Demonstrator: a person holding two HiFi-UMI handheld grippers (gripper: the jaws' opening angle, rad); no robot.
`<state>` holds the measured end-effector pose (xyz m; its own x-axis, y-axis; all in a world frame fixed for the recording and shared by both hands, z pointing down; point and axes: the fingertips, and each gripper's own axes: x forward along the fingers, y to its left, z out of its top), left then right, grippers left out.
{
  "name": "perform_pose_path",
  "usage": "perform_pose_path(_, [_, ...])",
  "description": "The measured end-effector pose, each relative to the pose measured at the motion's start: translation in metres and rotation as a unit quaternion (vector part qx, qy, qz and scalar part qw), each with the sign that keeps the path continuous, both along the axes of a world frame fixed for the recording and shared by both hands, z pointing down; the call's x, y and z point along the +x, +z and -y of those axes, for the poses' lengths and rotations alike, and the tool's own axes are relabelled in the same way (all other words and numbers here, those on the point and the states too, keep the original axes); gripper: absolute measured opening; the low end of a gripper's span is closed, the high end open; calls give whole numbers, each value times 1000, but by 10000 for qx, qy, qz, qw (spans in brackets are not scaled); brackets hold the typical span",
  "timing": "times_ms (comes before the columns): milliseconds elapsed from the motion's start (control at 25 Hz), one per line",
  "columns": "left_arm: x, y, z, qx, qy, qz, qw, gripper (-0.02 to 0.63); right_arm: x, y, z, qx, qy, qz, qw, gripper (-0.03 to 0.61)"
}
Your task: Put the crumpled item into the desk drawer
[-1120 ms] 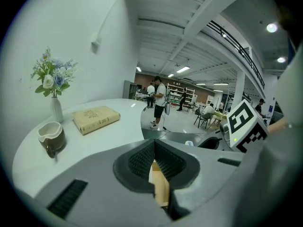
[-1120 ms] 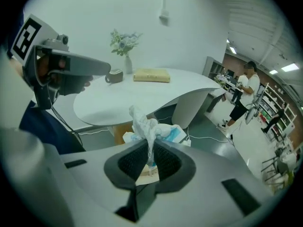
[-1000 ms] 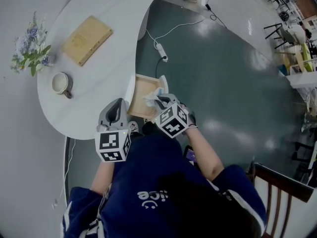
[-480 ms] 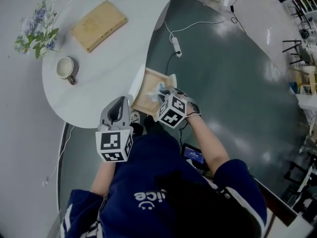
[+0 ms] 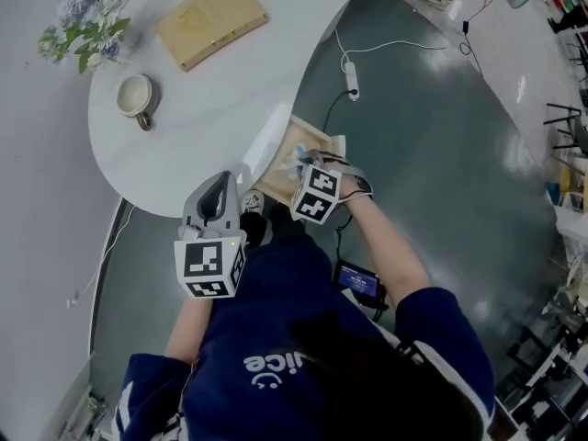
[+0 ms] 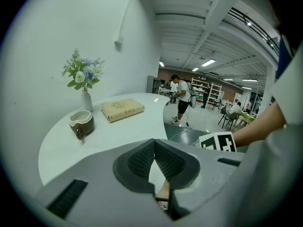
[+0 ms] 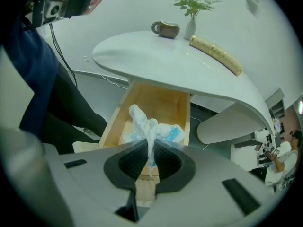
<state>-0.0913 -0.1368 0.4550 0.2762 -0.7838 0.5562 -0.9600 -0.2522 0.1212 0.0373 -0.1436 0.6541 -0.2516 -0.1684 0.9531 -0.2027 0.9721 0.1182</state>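
Right tongs: the right tongs [image 7: 150,146] are pinched narrow on a twisted tail of the crumpled item [image 7: 147,126], which comes up between the ribbed pads.
Left tongs: the left tongs [image 6: 154,146] are closed tip to tip with nothing between them, held over the near edge of the worktop [image 6: 118,131], apart from the drawer.
Where the item is: the bulk of the crumpled item hangs beyond the right tongs over the open drawer [image 7: 185,109]. I cannot tell whether it touches the drawer floor.
How it handles: it looks like thin white and pale blue tissue or film, so probably very light, soft and springy. It should squash under the pads and not slip, and it does not look breakable.
Where to hold: a gathered fold or tail is the best place, as here. A loose outer flap could tear or pull free.
On release: being so light, it may cling to a pad or puff back up above the drawer rim.
Count, task things: one crumpled item, one drawer (pulled open, with a wooden inside), two tongs.
Count, on the worktop: one mug [image 7: 165,29], one book [image 7: 215,55], one vase of flowers [image 7: 191,6], all well apart from the drawer.
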Motion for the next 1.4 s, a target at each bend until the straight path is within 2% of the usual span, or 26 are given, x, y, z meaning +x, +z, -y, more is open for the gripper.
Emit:
perform_pose_path(320, [-12,6,-6,-122,-253,96,9996,3,-6,32,8,-257,-341,-220,9988,49])
perform_pose_path(640, [-26,17,-15,-380,-670,121,9970,3,-13,56,7,-419,-1043,-468,9926,49])
perform_pose_path(920, [-26,23,-17,-505,-785,134,9955,3,-22,83,2,-563,-1288,-657,9879,49])
perform_pose_path(1200, [-29,33,-28,-661,-973,141,9930,3,-17,99,-7,-864,-1688,-1125,9754,51])
perform_pose_path(1400, [-29,38,-33,-724,-1000,188,9922,3,-21,108,-2,-676,-2043,-1306,9678,51])
